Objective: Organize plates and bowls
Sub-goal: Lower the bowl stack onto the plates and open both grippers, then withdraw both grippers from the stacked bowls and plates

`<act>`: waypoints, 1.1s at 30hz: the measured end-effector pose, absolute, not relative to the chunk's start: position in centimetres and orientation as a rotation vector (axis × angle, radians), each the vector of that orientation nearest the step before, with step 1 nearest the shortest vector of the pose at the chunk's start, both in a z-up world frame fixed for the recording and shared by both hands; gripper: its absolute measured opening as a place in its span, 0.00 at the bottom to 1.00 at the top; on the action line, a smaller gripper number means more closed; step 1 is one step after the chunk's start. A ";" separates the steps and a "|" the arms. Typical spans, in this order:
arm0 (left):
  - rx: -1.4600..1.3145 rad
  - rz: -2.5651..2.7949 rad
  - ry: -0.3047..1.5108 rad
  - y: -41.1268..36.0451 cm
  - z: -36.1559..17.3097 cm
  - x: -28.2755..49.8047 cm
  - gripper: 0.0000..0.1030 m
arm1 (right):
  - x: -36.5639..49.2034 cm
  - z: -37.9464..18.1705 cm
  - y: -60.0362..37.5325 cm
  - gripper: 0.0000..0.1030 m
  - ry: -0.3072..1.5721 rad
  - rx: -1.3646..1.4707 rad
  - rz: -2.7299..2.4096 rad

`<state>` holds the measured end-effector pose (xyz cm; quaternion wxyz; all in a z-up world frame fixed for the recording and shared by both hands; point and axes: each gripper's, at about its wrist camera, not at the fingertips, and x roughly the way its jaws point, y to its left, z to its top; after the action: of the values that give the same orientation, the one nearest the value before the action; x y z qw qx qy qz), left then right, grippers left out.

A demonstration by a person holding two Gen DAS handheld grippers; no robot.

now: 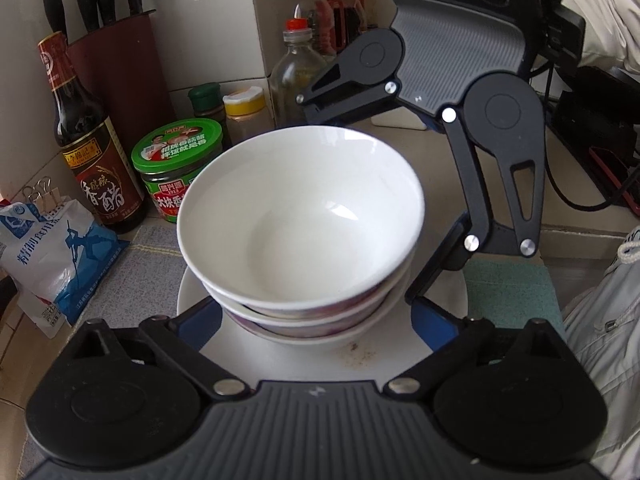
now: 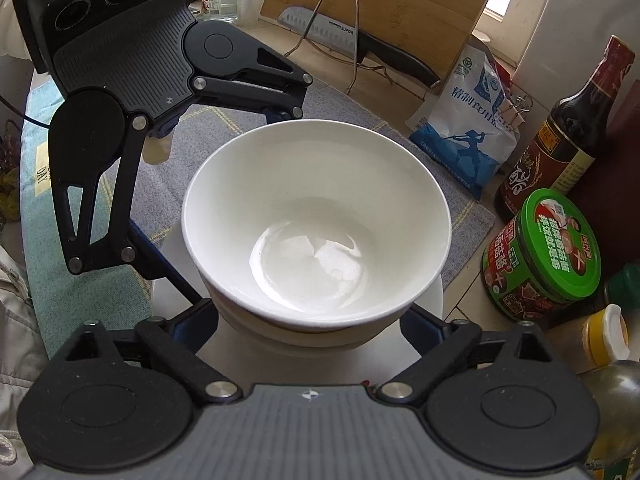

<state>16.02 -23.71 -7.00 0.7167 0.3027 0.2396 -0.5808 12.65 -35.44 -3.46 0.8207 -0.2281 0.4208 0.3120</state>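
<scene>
Now I am holding my left gripper (image 1: 316,320) with its jaws spread wide, one on each side of the stack of bowls (image 1: 300,236), and they are not pressing on it. My right gripper (image 2: 310,316) is standing the same way: jaws released, wide apart, with the stack between them and not gripped. In the left wrist view I am seeing the right gripper coming in from the upper right, with one finger (image 1: 436,268) reaching down beside the stack and the other behind it.

The bowls are white and nested, three as far as I can count, and the top bowl (image 2: 316,220) is sitting a little tilted. The stack is resting on a white plate (image 1: 280,356), which is showing some brown crumbs near its front. The plate is lying on a grey mat (image 2: 224,148) on the counter.

Around it, near the wall, a green-lidded jar (image 1: 176,164) is standing just beside the bowls, then a dark vinegar bottle (image 1: 86,148), a blue and white salt bag (image 1: 52,256) and a knife block (image 1: 116,76). Farther away, a cleaver (image 2: 352,46) is leaning on a wire rack in front of a wooden cutting board (image 2: 388,4).
</scene>
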 end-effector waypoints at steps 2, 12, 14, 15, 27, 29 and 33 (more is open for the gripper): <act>0.687 -1.257 0.510 -23.3 -7.1 15.6 0.98 | 12.4 -3.3 -35.3 1.00 0.890 -0.486 0.665; 0.495 -0.992 0.289 -17.7 -3.2 12.2 1.00 | 9.9 -1.1 -34.7 1.00 0.857 -0.455 0.534; 0.466 -0.946 0.221 -16.5 -2.1 11.4 1.00 | 9.1 -0.1 -34.2 1.00 0.842 -0.429 0.458; 0.451 -0.940 0.212 -16.0 -1.7 11.2 1.00 | 8.7 0.4 -33.9 1.00 0.834 -0.414 0.428; 0.251 -0.769 0.423 -11.8 -2.9 9.7 1.00 | 2.1 2.0 -28.5 1.00 0.810 -0.010 -0.120; 0.217 -0.762 0.466 -11.2 -2.7 9.3 1.00 | 1.2 1.9 -27.4 1.00 0.805 0.027 -0.179; 0.183 -0.721 0.484 -10.4 -1.7 8.0 0.99 | -0.3 2.5 -25.5 1.00 0.775 0.053 -0.260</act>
<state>8.03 -10.43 -1.73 0.9031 0.0885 0.2343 -0.3488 -0.27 -25.53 2.52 0.9172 0.0259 0.3769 -0.1264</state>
